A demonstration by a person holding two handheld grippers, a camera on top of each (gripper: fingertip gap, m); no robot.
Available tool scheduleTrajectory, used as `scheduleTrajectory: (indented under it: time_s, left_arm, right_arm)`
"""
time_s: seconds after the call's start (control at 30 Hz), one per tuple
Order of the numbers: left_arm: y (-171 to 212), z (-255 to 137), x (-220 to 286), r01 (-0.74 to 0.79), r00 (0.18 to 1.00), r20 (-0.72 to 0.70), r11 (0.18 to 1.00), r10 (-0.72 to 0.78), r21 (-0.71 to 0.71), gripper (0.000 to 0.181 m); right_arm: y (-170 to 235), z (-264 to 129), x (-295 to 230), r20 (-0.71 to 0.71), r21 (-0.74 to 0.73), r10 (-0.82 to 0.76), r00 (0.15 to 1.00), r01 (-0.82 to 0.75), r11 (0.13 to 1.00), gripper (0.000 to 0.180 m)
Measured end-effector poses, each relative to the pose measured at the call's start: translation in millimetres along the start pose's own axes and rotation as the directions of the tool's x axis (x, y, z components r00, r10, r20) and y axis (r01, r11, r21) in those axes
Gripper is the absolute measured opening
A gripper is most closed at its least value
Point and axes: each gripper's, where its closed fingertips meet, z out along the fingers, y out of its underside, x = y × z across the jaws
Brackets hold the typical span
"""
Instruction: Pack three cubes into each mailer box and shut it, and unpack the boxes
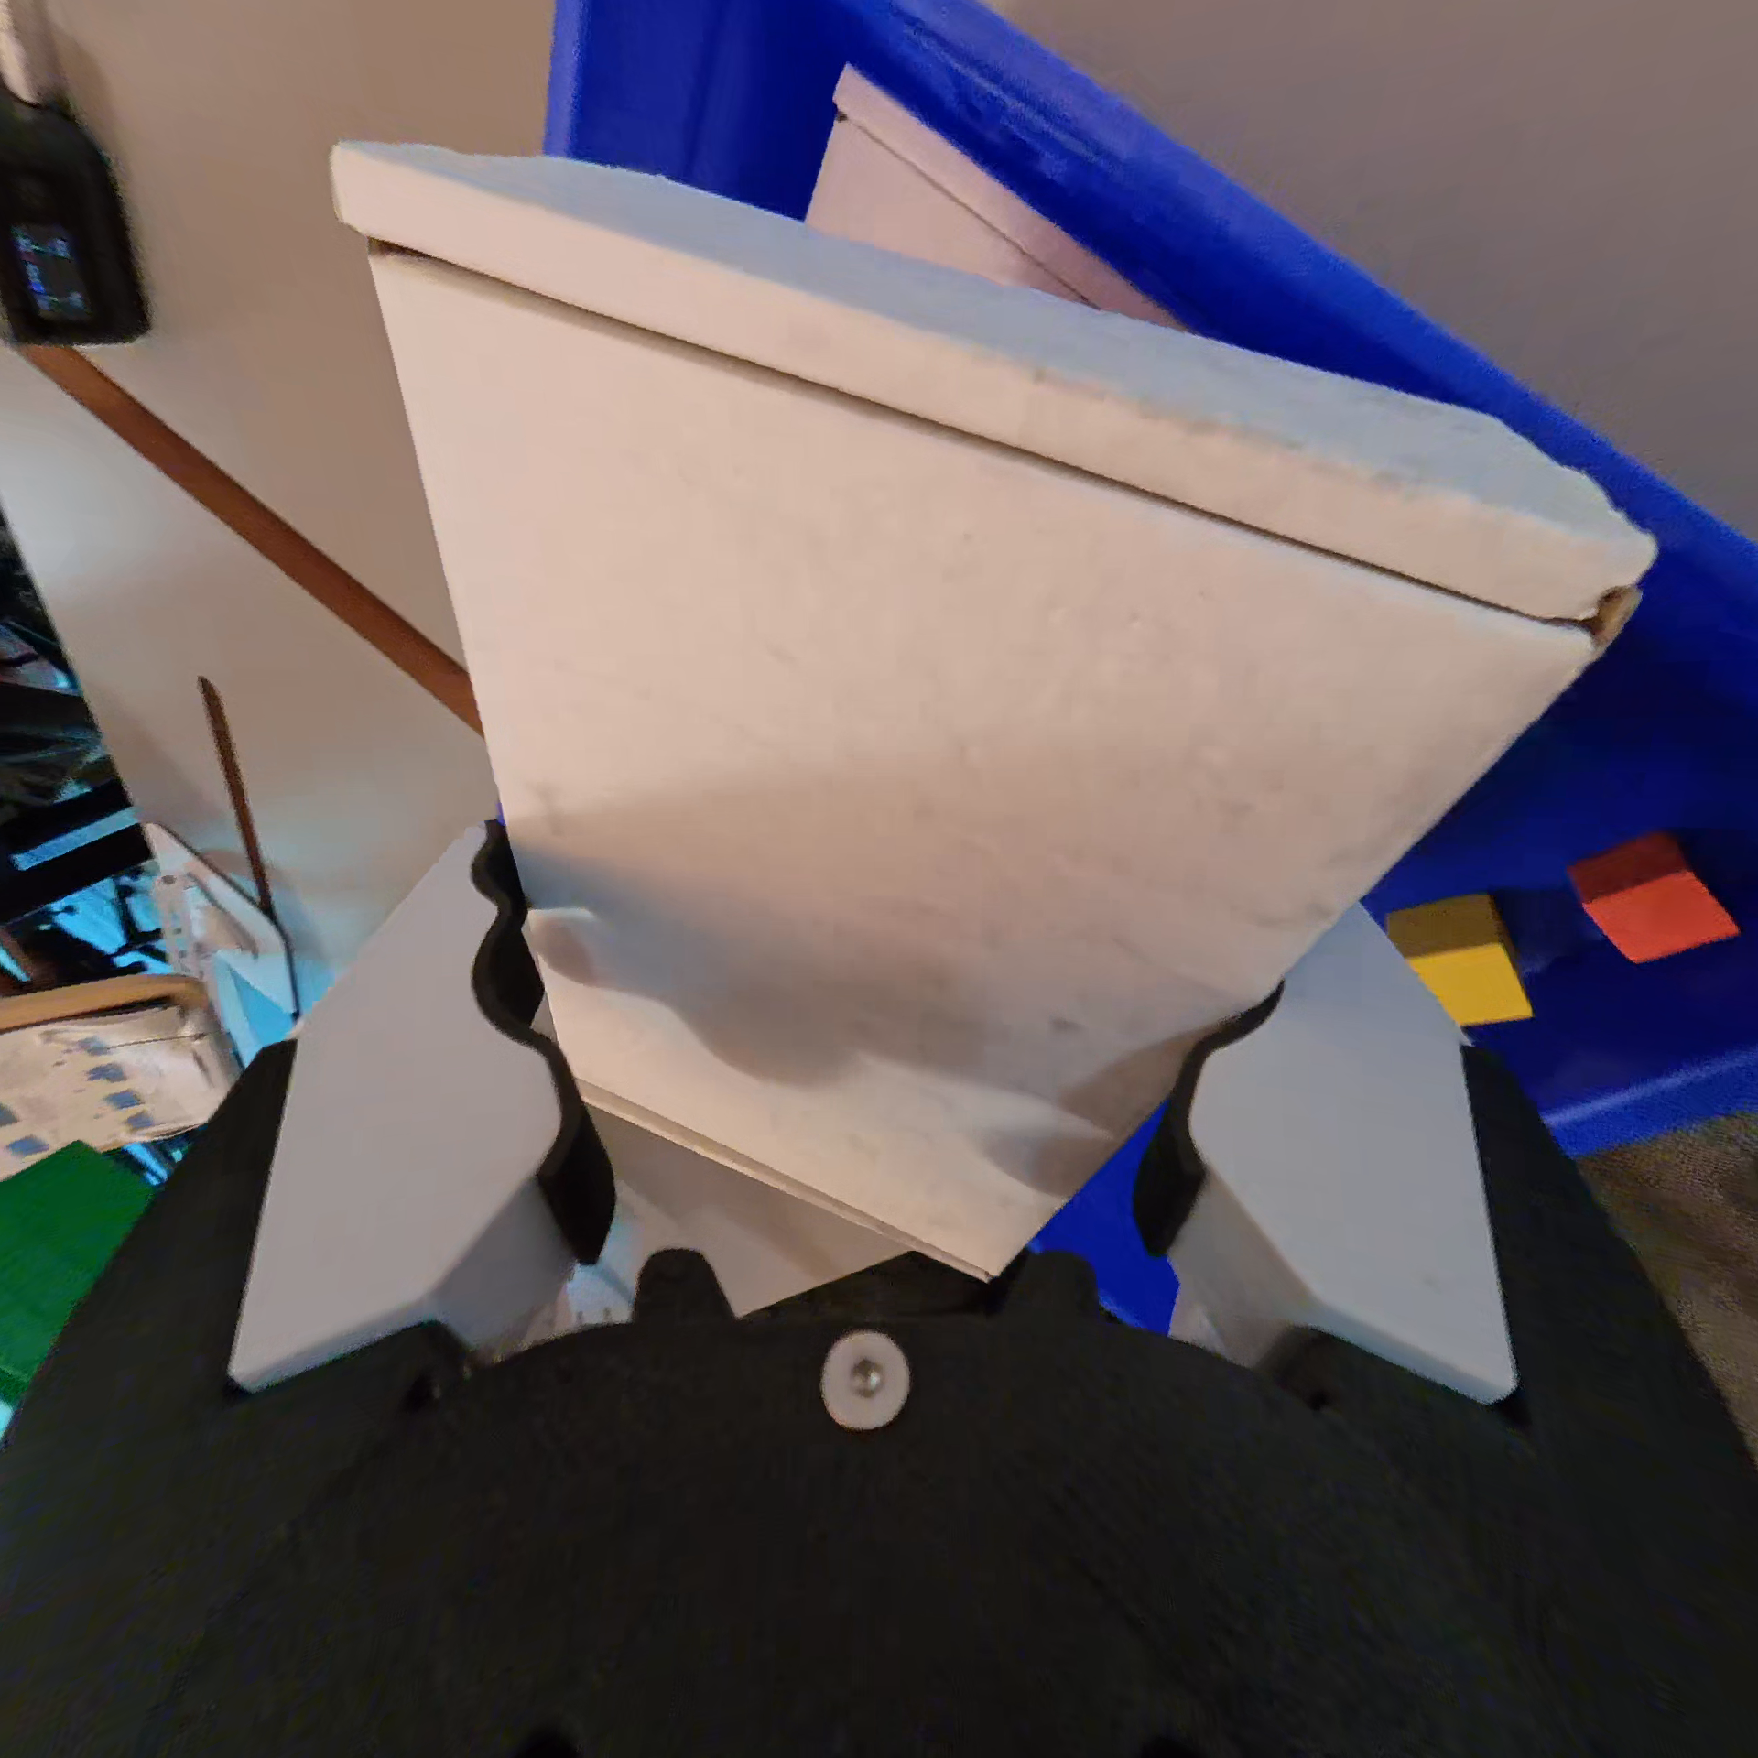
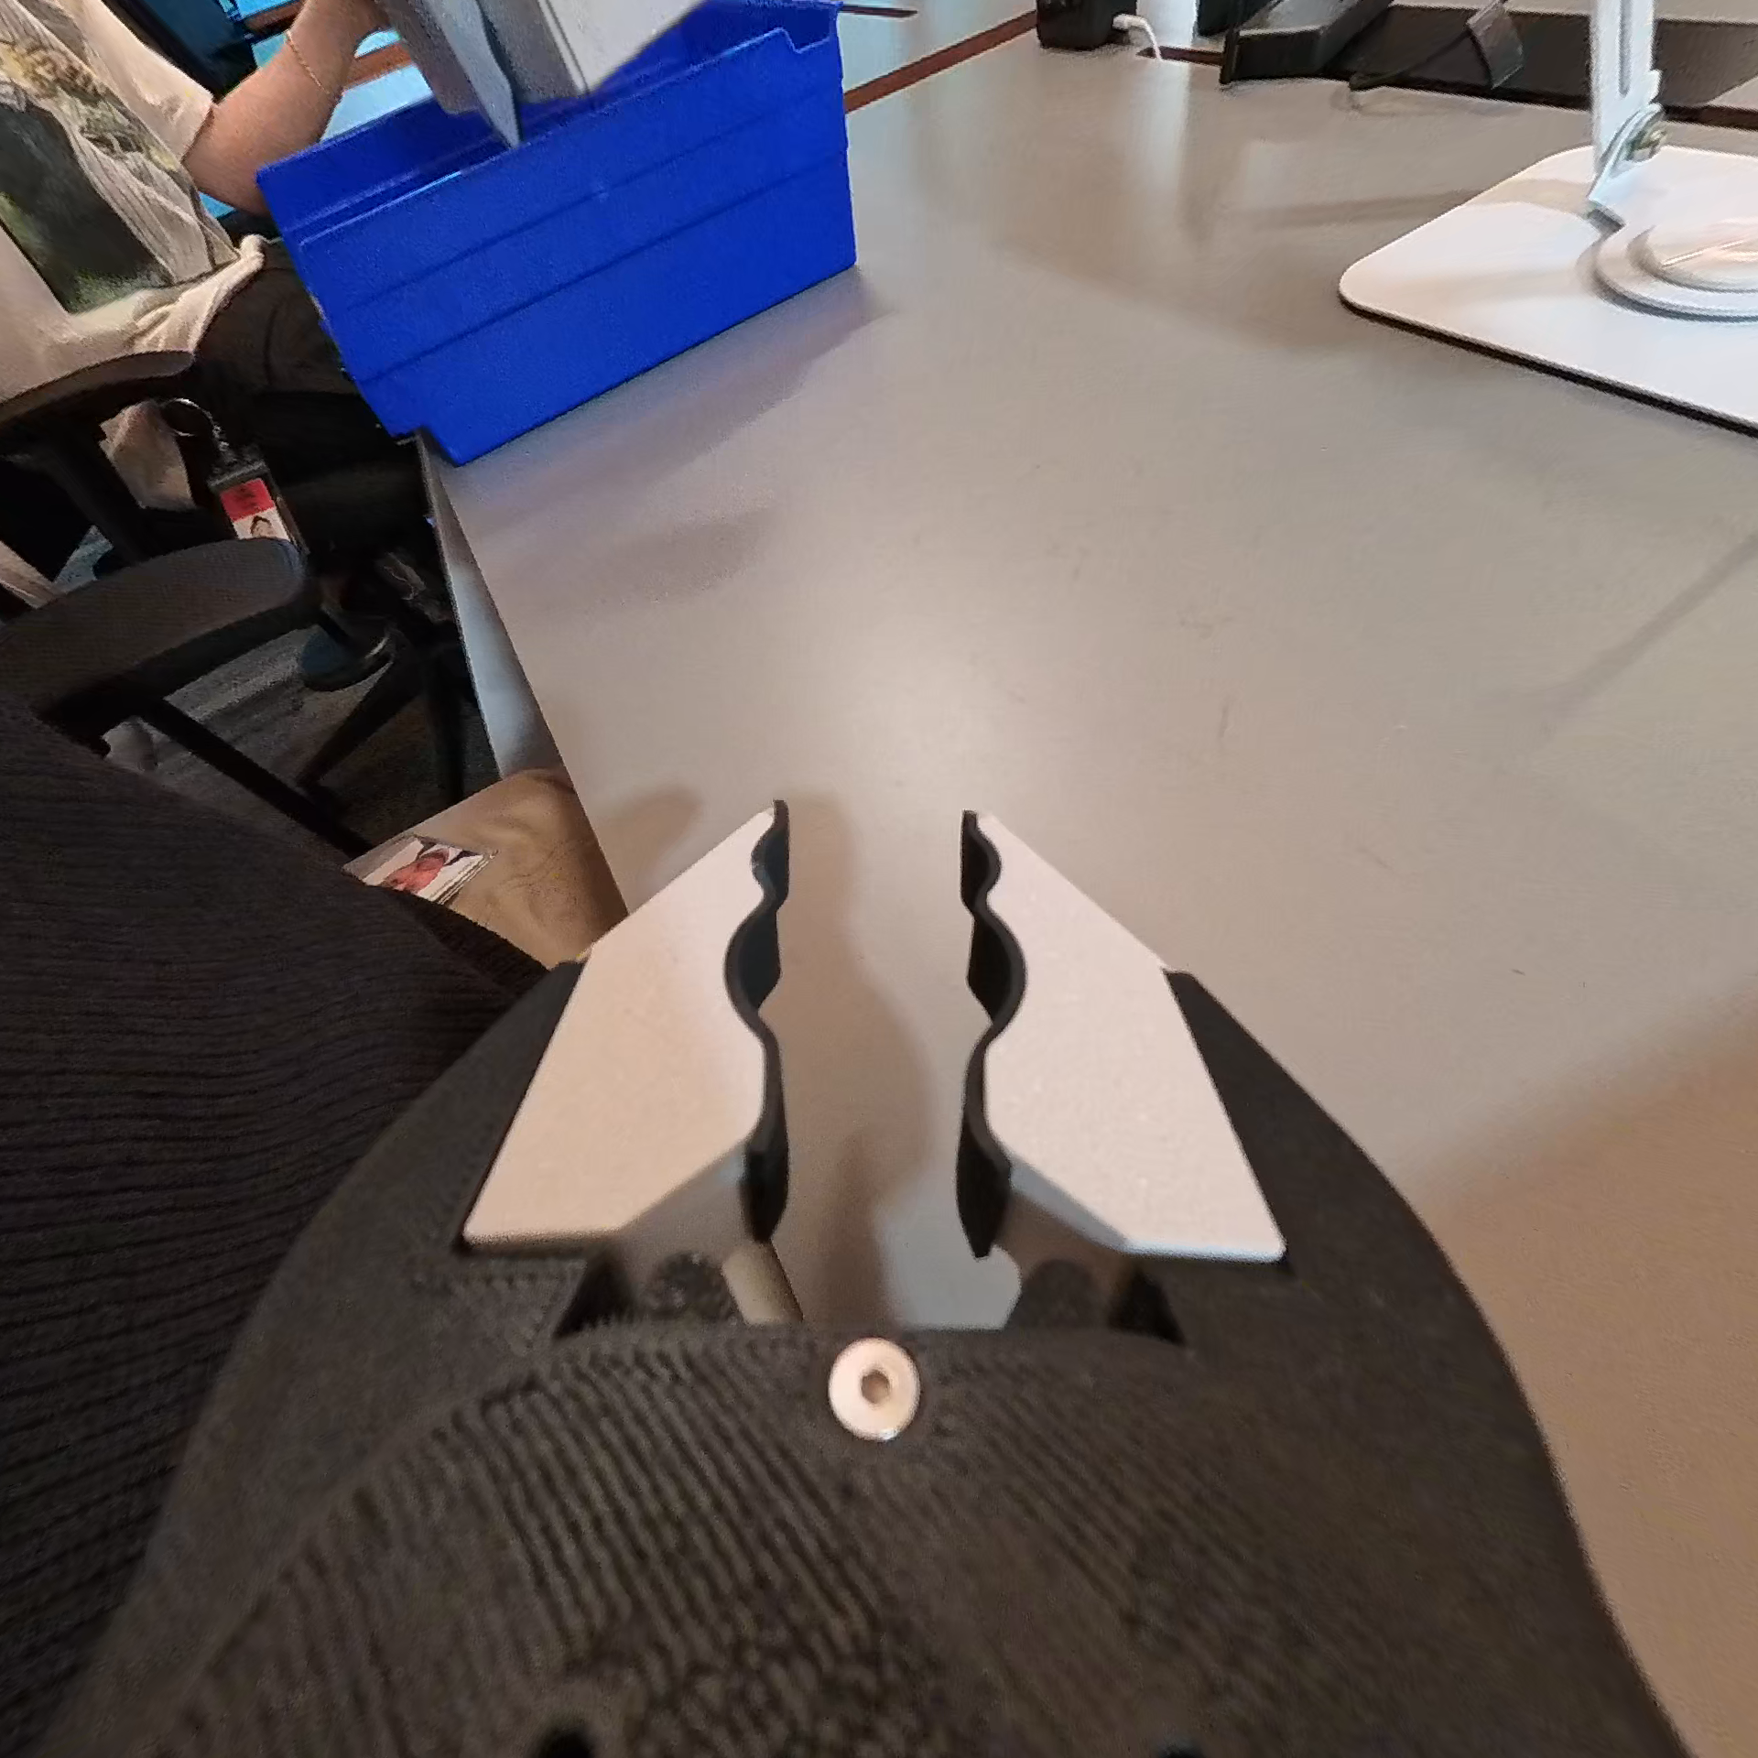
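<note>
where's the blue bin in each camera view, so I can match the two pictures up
Left wrist view: the blue bin runs down the right side, behind the white mailer box gripped in the left claw.
Right wrist view: the bin sits upper left on the grey table.
Shared landmark: the mailer box above the bin.

The grey table (image 2: pixel 1189 590) lies bare and wide ahead of the right gripper (image 2: pixel 875 961), whose jaws stand apart with nothing between them. Far left, the blue bin (image 2: pixel 571 247) blocks the table edge; far right sits a white stand base (image 2: pixel 1560 285). Over the bin, the left gripper (image 1: pixel 856 951) holds a closed white mailer box (image 1: pixel 951 666) filling its span
</note>
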Motion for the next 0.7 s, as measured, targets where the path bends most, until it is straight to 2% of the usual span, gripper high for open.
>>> scheduleTrajectory:
  time_s: [0.13, 0.23, 0.33, 0.5, 0.6, 0.7]
  left_arm:
    - [-16.9, -44.3, 3.5, -0.027, 0.998, 0.061, 0.998, 0.023, 0.063, 0.145]
    - [-52.4, -79.6, 11.4, -0.062, 0.993, 0.105, 0.985, 0.045, 0.159, 0.145]
    - [-97.3, -103.5, 39.7, -0.134, 0.989, 0.089, 0.960, 0.115, 0.246, 0.145]
    - [-179.2, -121.6, 95.6, -0.260, 0.965, 0.096, 0.889, 0.242, 0.376, 0.144]
    - [-227.5, -127.8, 138.8, -0.256, 0.961, 0.039, 0.822, 0.275, 0.508, 0.141]
    - [-254.4, -118.3, 172.0, -0.261, 0.947, -0.010, 0.789, 0.320, 0.556, 0.136]
  right_arm:
    - [-1.1, 0.2, -4.9, 0.010, 0.000, -0.016, 1.000, 0.016, 1.000, 0.035]
    - [-4.8, -0.1, -8.6, 0.019, 0.009, -0.035, 0.999, 0.034, 0.999, 0.035]
    - [-8.7, 0.4, -13.2, 0.031, 0.017, -0.059, 0.998, 0.059, 0.998, 0.035]
    - [-17.5, -0.3, -24.5, 0.041, 0.049, -0.142, 0.989, 0.140, 0.989, 0.031]
    - [-21.9, -0.7, -28.6, 0.029, 0.067, -0.214, 0.976, 0.211, 0.975, 0.032]
    - [-21.9, 0.0, -22.2, -0.042, 0.031, -0.311, 0.949, 0.313, 0.949, 0.032]
